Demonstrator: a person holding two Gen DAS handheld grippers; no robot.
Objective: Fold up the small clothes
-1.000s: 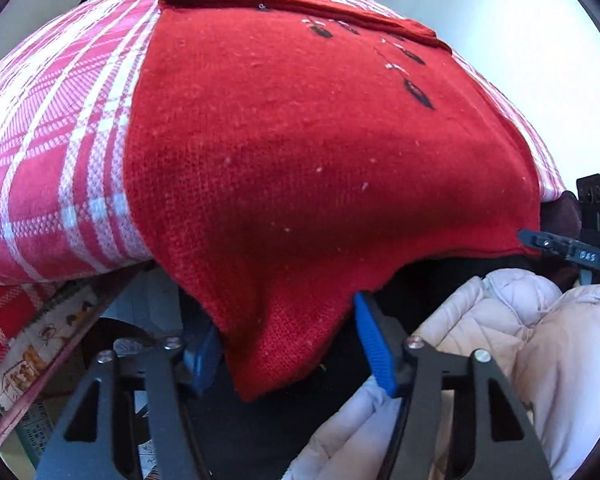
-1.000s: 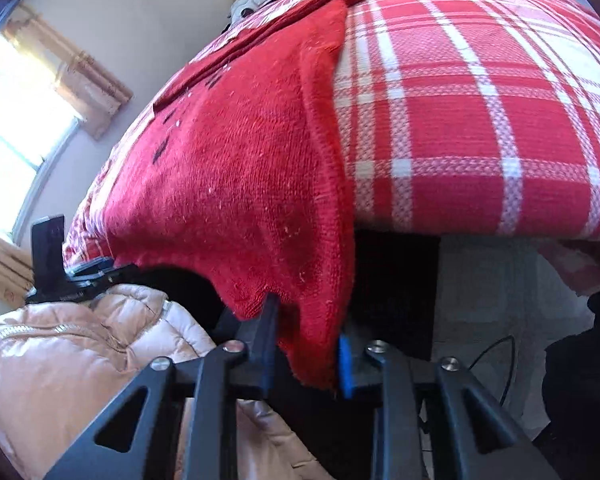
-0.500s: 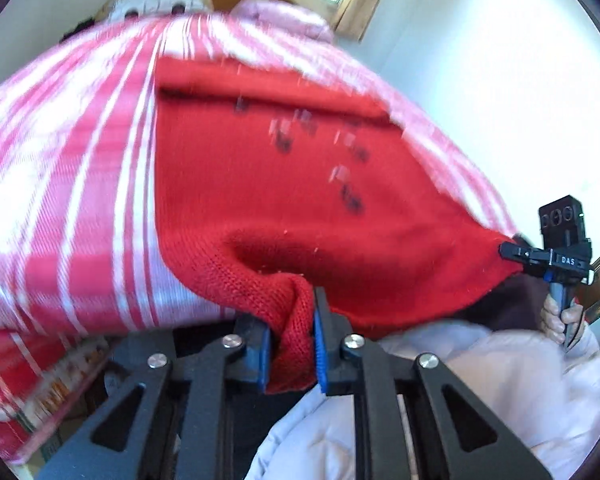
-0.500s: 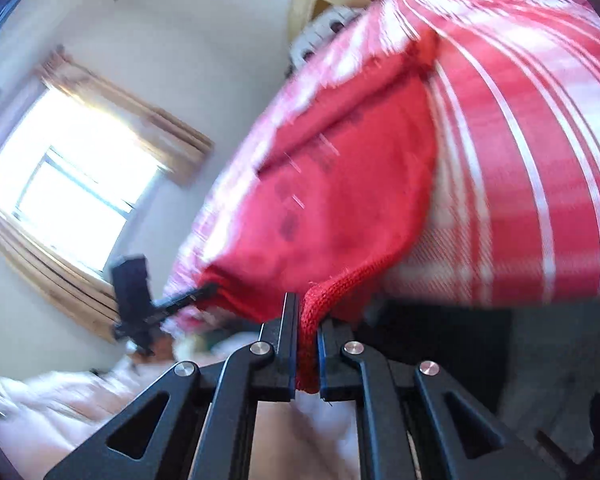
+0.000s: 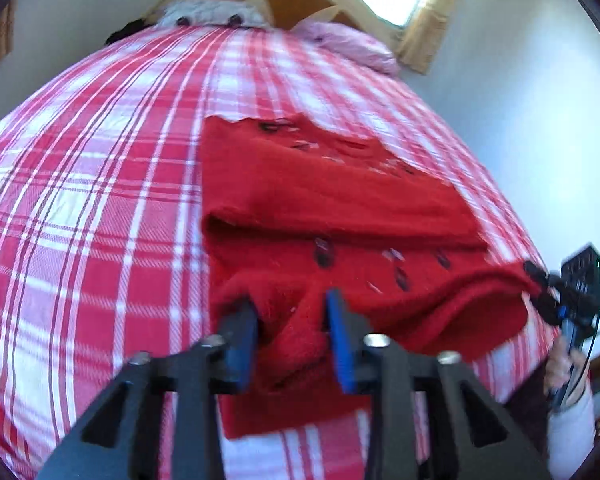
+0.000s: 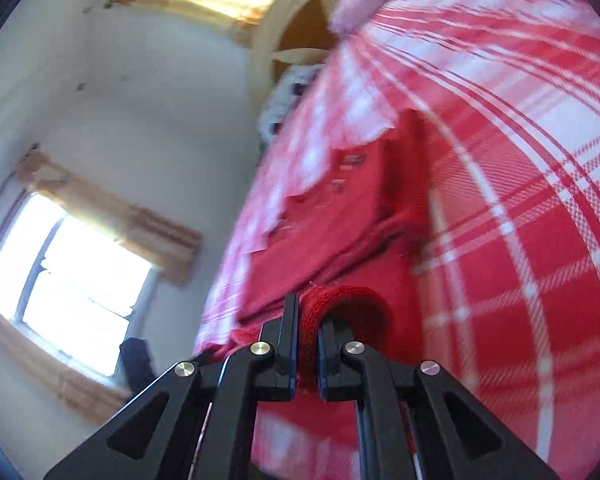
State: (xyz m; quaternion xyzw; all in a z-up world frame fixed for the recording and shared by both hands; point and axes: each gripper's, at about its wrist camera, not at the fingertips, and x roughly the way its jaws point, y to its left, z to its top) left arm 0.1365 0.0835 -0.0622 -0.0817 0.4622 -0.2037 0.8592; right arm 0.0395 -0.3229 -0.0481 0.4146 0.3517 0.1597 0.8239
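Left wrist view: the left gripper [image 5: 292,330] has its jaws about half apart and opening, red sweater [image 5: 332,216] fabric bunched between them. The sweater lies folded mid-way across the plaid bedspread [image 5: 92,200], with bare plaid left of it. No readable writing.

Right wrist view: the right gripper [image 6: 308,350] is pinched tight on the sweater's [image 6: 340,224] knit hem, bedspread [image 6: 520,208] open to its right.

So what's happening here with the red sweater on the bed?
A person is folding a red knit sweater on a bed with a red and white plaid cover, holding a gripper in each hand. The right gripper is clamped on one corner of the hem. The left gripper has the other bunched corner between its jaws, which are opening. The near edge of the sweater is raised off the bed and doubled toward the far part.
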